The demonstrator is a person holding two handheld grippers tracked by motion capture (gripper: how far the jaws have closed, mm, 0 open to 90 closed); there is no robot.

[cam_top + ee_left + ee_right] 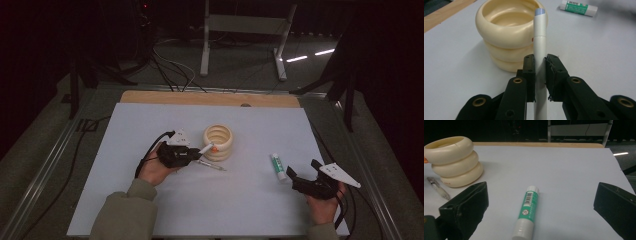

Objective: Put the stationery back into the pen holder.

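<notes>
Gripping a white marker (pixel 540 47) – left tongs (pixel 540 75), beside cream holder (pixel 506 32)

Our left gripper (pixel 194 154) is squeezed tight on something thin. Our right gripper (pixel 301 173) sits wide open.

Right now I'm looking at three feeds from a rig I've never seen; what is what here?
No robot: a person holds a hand-operated claw in each hand. The high view looks down on the white table; the other two come from cameras riding on each claw. The left claw is shut on a white pen, beside a cream ringed holder. The right claw is open, a green glue stick lying between its jaws, untouched. A second, clear pen lies on the table by the holder.
</notes>
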